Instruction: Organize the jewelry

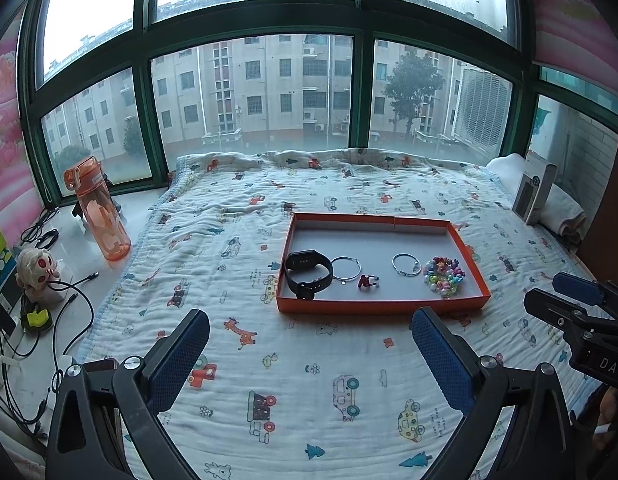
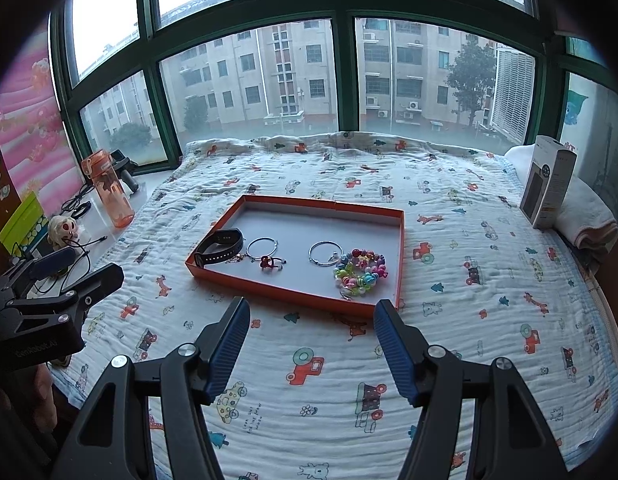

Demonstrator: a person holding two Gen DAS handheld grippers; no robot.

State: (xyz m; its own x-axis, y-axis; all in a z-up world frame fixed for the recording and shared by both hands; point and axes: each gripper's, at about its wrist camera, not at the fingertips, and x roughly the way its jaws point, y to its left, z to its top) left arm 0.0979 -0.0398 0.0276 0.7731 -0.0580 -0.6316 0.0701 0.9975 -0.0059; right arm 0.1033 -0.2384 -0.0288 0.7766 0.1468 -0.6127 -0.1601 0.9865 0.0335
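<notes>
A: In the left wrist view, where does the left gripper point(image 1: 310, 322) sit?

B: Low over the printed blanket point(image 1: 237, 360), its fingers spread wide with nothing between them. The orange tray point(image 1: 383, 306) lies just ahead of it, a little to the right, on the blanket.

A: What lies in the tray?

B: Along its near side, from left to right: a black watch point(image 1: 308, 275), a silver bangle point(image 1: 345, 268), a small red ring point(image 1: 366, 281), a second bangle point(image 1: 406, 265) and a heap of coloured beads point(image 1: 444, 275). The right gripper point(image 1: 549, 294) shows at the right edge, beside the tray.

A: And the right wrist view?

B: The right gripper point(image 2: 309, 312) also hovers over the blanket point(image 2: 469, 320), fingers apart and empty. The tray point(image 2: 281, 293) lies directly ahead, its near edge close to the fingertips. The beads point(image 2: 359, 272) lie nearest; the watch point(image 2: 219, 247) lies at the tray's far left. The left gripper point(image 2: 81, 270) shows at the left edge, fingers apart, well clear of the tray.
</notes>
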